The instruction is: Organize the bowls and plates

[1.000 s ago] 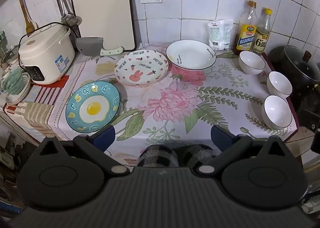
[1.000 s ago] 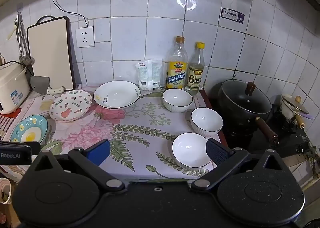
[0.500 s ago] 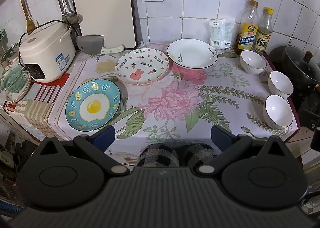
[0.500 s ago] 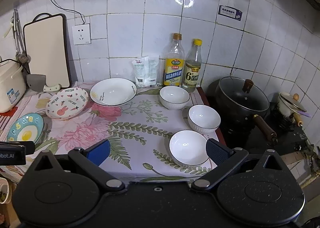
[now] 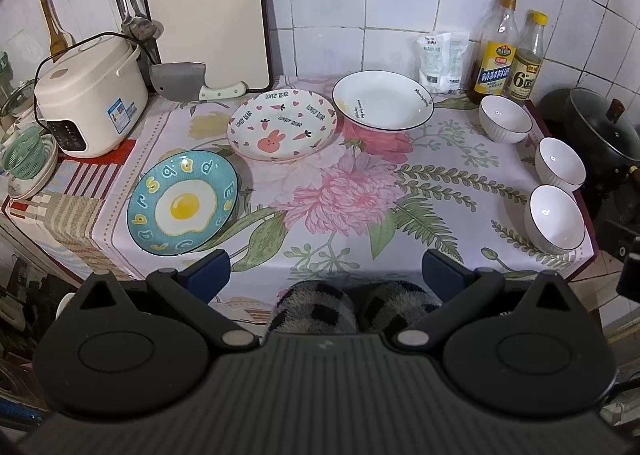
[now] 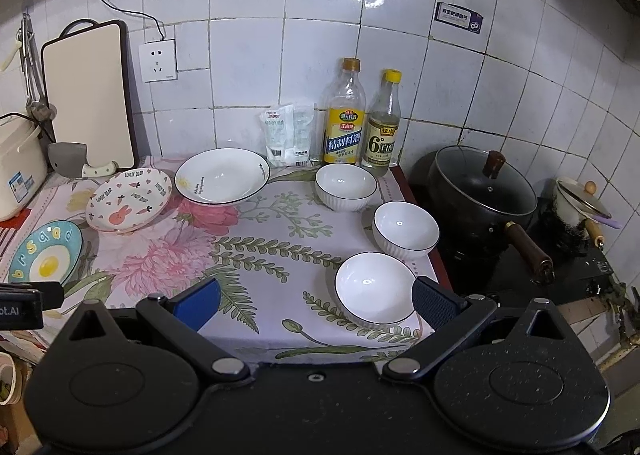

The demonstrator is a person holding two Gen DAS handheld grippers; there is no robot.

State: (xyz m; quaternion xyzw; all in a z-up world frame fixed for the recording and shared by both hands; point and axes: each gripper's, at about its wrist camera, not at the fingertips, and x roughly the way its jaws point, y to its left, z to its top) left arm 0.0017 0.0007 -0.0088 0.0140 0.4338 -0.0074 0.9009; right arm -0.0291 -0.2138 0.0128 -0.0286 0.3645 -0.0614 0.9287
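Holding both claws wide open and empty at the bottom of each frame, we face a desk [image 5: 360,239] under a glossy floral cloth. Our left claw [image 5: 326,269] sits below three round glazed plates: a blue fried-egg plate [image 5: 182,202] at lower left, just above its left finger, a pink rabbit plate [image 5: 282,125] at centre, and a deep white plate [image 5: 383,100] with a thin dark rim behind, all well apart from the fingers. Our right claw [image 6: 316,301] hovers low in its frame; the nearest bowl [image 6: 374,289], smooth white with a ribbed outside, lies just beside its right finger [image 6: 434,302]. A middle bowl [image 6: 405,229] and a far bowl [image 6: 346,186] line up toward the bottles [image 6: 362,123].
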